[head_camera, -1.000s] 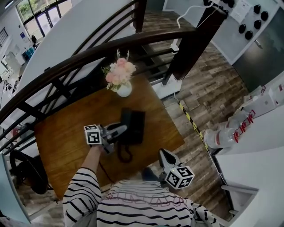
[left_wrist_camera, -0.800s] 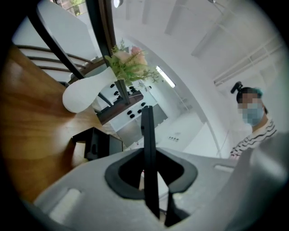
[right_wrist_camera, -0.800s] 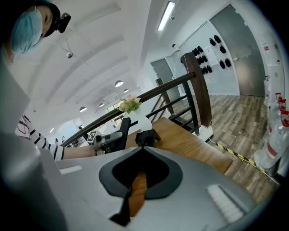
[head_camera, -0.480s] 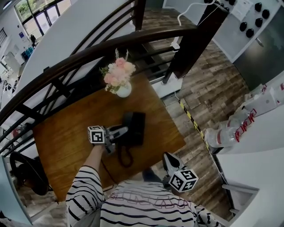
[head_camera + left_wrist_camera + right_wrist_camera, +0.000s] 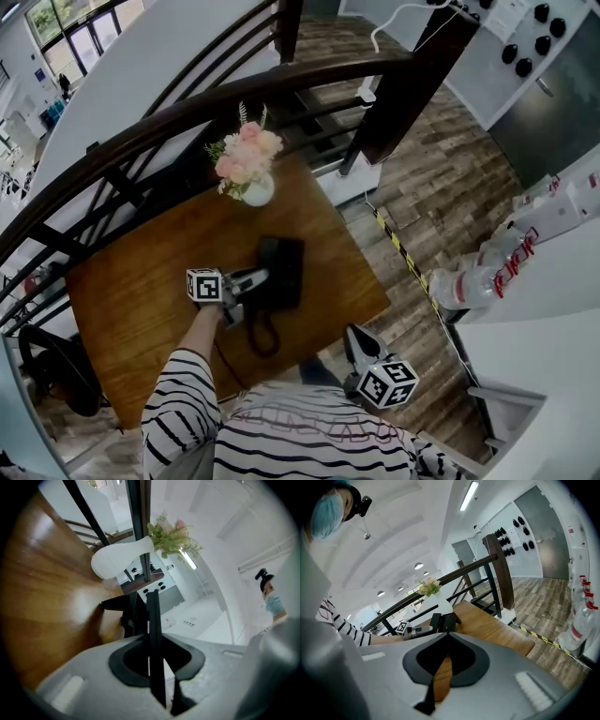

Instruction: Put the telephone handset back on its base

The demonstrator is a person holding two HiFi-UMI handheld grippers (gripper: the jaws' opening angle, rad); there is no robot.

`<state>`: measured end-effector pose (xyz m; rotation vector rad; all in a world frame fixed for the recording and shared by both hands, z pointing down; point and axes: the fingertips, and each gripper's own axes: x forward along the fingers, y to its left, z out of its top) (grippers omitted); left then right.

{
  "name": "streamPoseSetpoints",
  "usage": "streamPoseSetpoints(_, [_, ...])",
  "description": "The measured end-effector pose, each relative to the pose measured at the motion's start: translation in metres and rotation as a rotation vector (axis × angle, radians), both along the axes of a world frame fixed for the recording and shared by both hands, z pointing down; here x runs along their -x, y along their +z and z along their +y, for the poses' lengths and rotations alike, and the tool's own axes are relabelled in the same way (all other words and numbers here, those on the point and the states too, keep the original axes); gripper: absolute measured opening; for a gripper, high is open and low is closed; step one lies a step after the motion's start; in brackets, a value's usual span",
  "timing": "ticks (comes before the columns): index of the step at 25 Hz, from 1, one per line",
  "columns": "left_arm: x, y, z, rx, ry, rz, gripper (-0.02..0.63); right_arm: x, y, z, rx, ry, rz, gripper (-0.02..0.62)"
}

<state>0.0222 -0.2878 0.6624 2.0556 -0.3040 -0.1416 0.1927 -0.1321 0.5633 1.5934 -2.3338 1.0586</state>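
The left gripper (image 5: 255,278), its jaws only a little apart, grips the black handset (image 5: 266,281) at the left side of its base (image 5: 289,267) on the bench (image 5: 131,291). The right gripper (image 5: 351,332) is closed and holds nothing. A white vase (image 5: 259,193) holds pink flowers (image 5: 246,150).

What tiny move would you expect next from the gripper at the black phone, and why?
Probably the left gripper should ease the handset down the last bit onto the base. Its jaws are shut on a thin black piece, seemingly the handset, right beside the base on the table; whether it is seated I cannot tell. The right gripper hangs shut, off the table.
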Motion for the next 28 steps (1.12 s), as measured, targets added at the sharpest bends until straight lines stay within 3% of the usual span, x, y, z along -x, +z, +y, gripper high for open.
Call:
streamPoseSetpoints(6, [-0.001, 0.005, -0.004, 0.041, -0.011, 0.02, 0.071, 0.004, 0.002, -0.001, 0.003, 0.0, 0.0, 0.002])
streamPoseSetpoints(9, [0.001, 0.007, -0.007, 0.133, -0.045, 0.058, 0.071, 0.006, 0.002, -0.003, 0.003, -0.001, 0.0, 0.002])
streamPoseSetpoints(10, [0.003, 0.01, -0.007, 0.162, -0.056, 0.055, 0.071, 0.006, 0.003, -0.003, 0.003, -0.002, 0.001, 0.002])
streamPoseSetpoints(12, [0.009, 0.018, -0.009, 0.145, -0.06, -0.002, 0.072, 0.007, 0.003, -0.005, 0.004, -0.003, 0.002, 0.002])
streamPoseSetpoints(14, [0.007, 0.02, -0.009, 0.138, -0.043, -0.007, 0.072, 0.008, 0.002, -0.005, 0.005, -0.005, 0.002, 0.002])
streamPoseSetpoints(18, [-0.003, 0.007, -0.004, 0.234, -0.027, 0.117, 0.072, 0.01, 0.002, -0.006, 0.004, -0.01, 0.003, 0.002])
streamPoseSetpoints(21, [-0.004, 0.005, -0.006, 0.227, -0.023, 0.141, 0.072, 0.012, 0.002, -0.006, 0.005, -0.012, 0.002, 0.002])
streamPoseSetpoints(28, [-0.002, 0.015, -0.007, 0.159, -0.047, -0.047, 0.075, 0.012, 0.002, -0.003, 0.005, -0.016, -0.003, 0.002])
